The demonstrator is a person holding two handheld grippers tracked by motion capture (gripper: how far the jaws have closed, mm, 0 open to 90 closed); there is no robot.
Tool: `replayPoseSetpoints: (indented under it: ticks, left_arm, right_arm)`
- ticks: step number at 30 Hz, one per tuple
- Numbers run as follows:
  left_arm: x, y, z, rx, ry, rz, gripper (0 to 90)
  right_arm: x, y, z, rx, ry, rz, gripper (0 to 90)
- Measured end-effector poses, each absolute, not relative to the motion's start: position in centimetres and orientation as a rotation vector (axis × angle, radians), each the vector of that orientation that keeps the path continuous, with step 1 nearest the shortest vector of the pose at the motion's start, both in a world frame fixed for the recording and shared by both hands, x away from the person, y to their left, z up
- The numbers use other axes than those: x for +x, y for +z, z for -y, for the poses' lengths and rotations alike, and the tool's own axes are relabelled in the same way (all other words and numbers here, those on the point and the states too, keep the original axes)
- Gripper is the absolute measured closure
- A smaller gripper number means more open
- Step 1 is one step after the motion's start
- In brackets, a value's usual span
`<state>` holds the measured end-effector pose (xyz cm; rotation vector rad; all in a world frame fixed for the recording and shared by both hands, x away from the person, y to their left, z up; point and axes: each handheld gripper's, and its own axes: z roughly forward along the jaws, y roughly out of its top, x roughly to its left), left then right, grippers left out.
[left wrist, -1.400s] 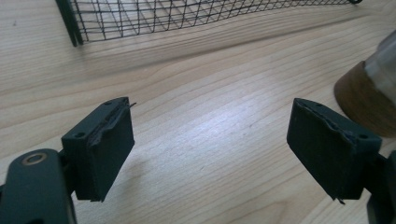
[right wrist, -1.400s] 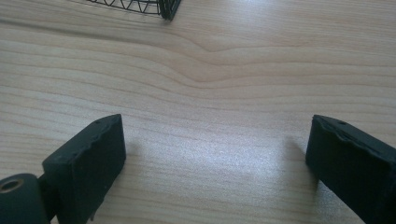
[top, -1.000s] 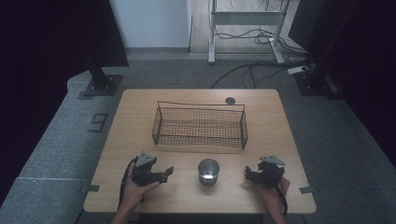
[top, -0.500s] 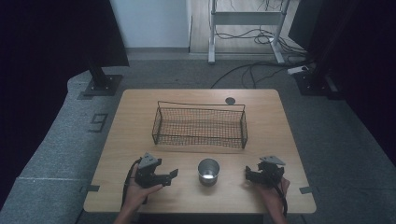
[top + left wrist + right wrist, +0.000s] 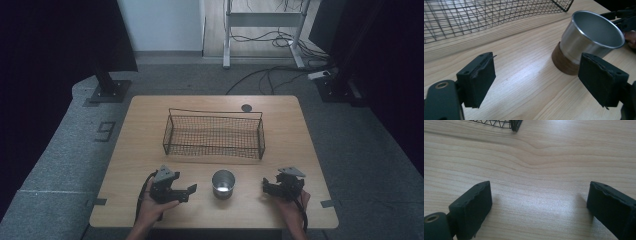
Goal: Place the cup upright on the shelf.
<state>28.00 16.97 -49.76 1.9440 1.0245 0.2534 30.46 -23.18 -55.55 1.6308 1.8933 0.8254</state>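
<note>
Right now the left gripper (image 5: 187, 192) is sitting near the front edge of the table (image 5: 150, 130), jaws spread wide apart w/ nothing between them, pointing toward the metal cup (image 5: 223, 183). Cup is standing upright just beside that gripper, approx. centred along the table's front, between both tools. In the left gripper view the left gripper (image 5: 544, 82) is looking at the cup (image 5: 589, 40) up close: shiny steel body flaring to an open rim, sitting on a dark brown wooden-looking base, interior looking empty. Cup is lying ahead & toward the right-hand jaw, not yet between the pads; not touching either pad as far as I can tell.

Right gripper (image 5: 267, 186) is resting on the other side of the cup, a bit farther off, held by the person's right hand (image 5: 292, 210); left hand (image 5: 152, 212) is gripping the other tool. In the right gripper view the right gripper (image 5: 537, 202) is showing jaws wide apart too, hovering over bare wood grain, holding nothing.

Wire basket (image 5: 214, 135) is standing behind the cup, mid-table, apart from both tools; its mesh (image 5: 486, 15) is showing across the top of the left gripper view, and a corner (image 5: 515, 125) is peeking in at the top of the right gripper view.
</note>
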Motion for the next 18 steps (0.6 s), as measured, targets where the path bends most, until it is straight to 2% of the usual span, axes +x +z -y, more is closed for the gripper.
replayPoseSetpoints:
  ticks: [18]
  left_arm:
    - [27.4, -49.9, -14.5, 1.976, 0.223, -0.974, 14.0]
  right_arm:
    - [30.5, -55.5, 23.2, 1.632, 0.827, -1.890, 6.7]
